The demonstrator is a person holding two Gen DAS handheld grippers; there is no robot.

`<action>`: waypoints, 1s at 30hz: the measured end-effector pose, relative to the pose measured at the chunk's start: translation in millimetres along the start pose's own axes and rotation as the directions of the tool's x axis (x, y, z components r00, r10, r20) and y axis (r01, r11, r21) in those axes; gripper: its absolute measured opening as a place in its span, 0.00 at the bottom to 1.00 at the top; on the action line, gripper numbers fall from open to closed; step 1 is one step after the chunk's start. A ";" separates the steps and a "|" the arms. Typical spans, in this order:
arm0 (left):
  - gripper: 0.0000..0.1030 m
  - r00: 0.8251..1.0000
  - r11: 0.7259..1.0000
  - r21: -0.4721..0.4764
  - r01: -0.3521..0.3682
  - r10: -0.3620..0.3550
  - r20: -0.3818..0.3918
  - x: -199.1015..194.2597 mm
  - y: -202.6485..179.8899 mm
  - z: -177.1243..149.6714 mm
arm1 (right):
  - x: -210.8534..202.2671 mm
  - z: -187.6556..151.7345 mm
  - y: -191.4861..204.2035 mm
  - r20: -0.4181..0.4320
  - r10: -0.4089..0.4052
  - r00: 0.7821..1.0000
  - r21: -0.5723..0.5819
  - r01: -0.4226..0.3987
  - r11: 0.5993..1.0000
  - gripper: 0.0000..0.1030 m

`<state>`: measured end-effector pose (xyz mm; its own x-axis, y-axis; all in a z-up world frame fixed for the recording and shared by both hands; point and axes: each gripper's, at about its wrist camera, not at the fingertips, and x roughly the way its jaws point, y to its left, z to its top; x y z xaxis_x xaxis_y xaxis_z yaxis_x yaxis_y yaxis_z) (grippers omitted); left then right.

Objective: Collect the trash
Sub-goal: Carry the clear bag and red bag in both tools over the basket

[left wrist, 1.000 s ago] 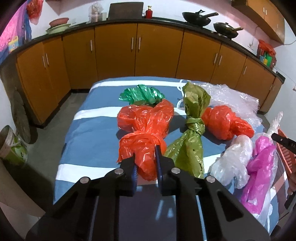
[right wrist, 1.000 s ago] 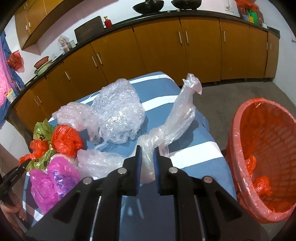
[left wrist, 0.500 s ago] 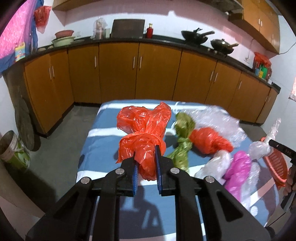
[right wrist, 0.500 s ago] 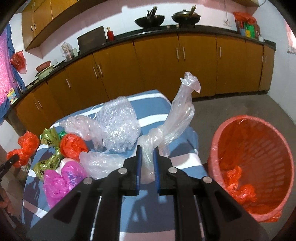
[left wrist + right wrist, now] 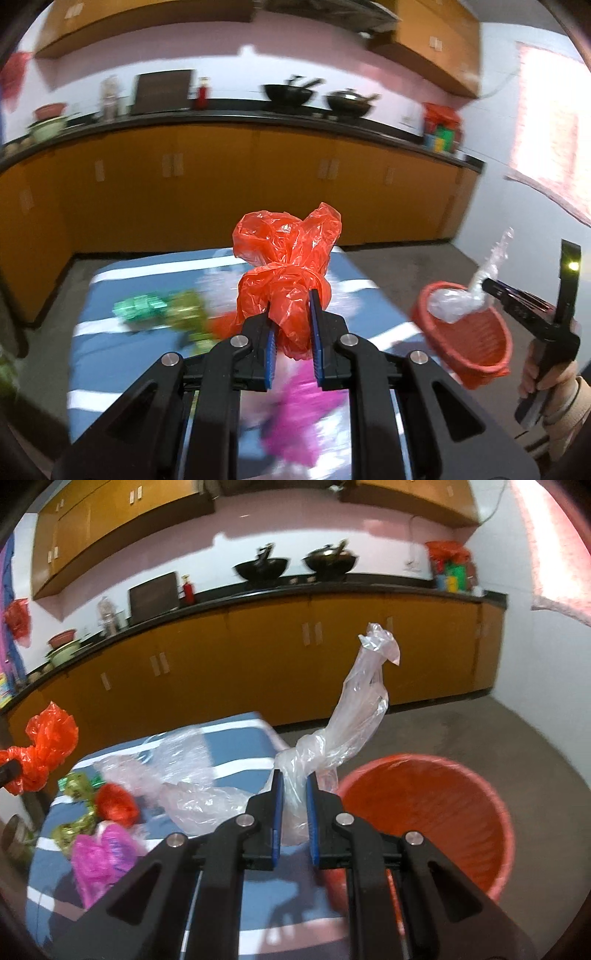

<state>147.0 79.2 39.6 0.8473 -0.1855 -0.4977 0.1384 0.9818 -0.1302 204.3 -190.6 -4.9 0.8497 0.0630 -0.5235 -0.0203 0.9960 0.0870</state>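
Trash on counter: green bag, olive bag, small red bag, pink bag and crumpled clear plastic, lying close together on the blue-and-white striped cloth; blurred in the left wrist view.
Red knotted bag: pinched just below its knot, lifted clear of the striped cloth, loose top fanned upward.
Left tool: 2 blue-padded fingers clamped on the red knotted bag.
Clear knotted bag: squeezed just below its knot, long twisted tail rising up and to the right, above the near rim of the basket.
Right tool: pads pressed on the clear knotted bag; seen from the left wrist view held in a person's hand.
Red basket: on the floor just right of the counter, mesh wall, open mouth facing up, below the clear knotted bag.
Background: orange cabinets, 2 black woks on the dark worktop.
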 end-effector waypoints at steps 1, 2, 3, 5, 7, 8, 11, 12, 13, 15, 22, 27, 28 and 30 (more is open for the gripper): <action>0.15 1.000 1.000 0.010 0.019 -0.019 -0.003 4.2 -9.7 0.7 | -4.6 1.1 -12.4 0.008 -0.024 1.000 0.009 0.024 1.000 0.13; 0.15 0.999 0.998 0.022 0.051 -0.050 -0.008 11.6 -24.9 2.1 | -7.5 2.3 -21.1 0.012 -0.042 0.999 0.016 0.042 0.999 0.13; 0.15 0.997 0.996 0.033 0.077 -0.077 -0.014 18.2 -38.5 3.4 | -11.0 2.6 -32.3 0.017 -0.065 0.998 0.025 0.065 0.998 0.13; 0.15 0.992 0.991 0.048 0.123 -0.122 -0.028 30.6 -62.1 4.9 | -16.9 2.3 -51.9 0.022 -0.104 0.994 0.039 0.103 0.994 0.13; 0.15 0.986 0.984 0.060 0.167 -0.165 -0.041 41.9 -83.6 5.8 | -21.0 0.8 -69.7 0.023 -0.134 0.991 0.055 0.133 0.990 0.13; 0.15 0.981 0.979 0.073 0.191 -0.187 -0.050 49.0 -97.5 6.1 | -23.5 -0.3 -81.1 0.022 -0.151 0.988 0.065 0.150 0.987 0.13; 0.15 0.968 0.964 0.104 0.244 -0.237 -0.076 65.4 -128.9 6.2 | -27.2 -5.1 -102.1 0.017 -0.182 0.983 0.083 0.180 0.980 0.13; 0.15 0.965 0.960 0.113 0.258 -0.249 -0.085 69.9 -136.9 5.2 | -27.9 -6.7 -108.0 0.015 -0.191 0.982 0.087 0.188 0.978 0.13; 0.15 0.959 0.952 0.125 0.278 -0.267 -0.099 77.2 -149.3 4.3 | -28.4 -8.5 -114.7 0.013 -0.201 0.980 0.090 0.199 0.976 0.13; 0.15 0.951 0.944 0.136 0.301 -0.287 -0.117 84.9 -162.1 2.4 | -28.2 -11.5 -124.8 0.008 -0.221 0.975 0.091 0.219 0.971 0.13; 0.15 0.923 0.916 0.158 0.369 -0.340 -0.179 120.1 -209.9 -6.0 | -21.9 -20.7 -150.9 -0.007 -0.266 0.964 0.073 0.266 0.961 0.13; 0.15 0.910 0.904 0.169 0.392 -0.355 -0.212 137.6 -230.9 -14.5 | -11.7 -24.8 -163.3 -0.025 -0.264 0.964 0.077 0.265 0.961 0.13; 0.15 0.909 0.903 0.171 0.394 -0.356 -0.216 140.3 -232.3 -15.3 | -8.7 -24.5 -163.2 -0.028 -0.264 0.964 0.073 0.266 0.961 0.13; 0.15 0.905 0.900 0.172 0.400 -0.359 -0.227 147.7 -237.2 -17.9 | -4.1 -24.7 -163.8 -0.032 -0.263 0.964 0.065 0.264 0.962 0.13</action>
<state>230.2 -181.8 -18.4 0.6010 -0.5295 -0.5988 0.5514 0.8170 -0.1690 191.1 -352.5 -37.9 0.8080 -0.1991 -0.5545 0.2394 0.9709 0.0003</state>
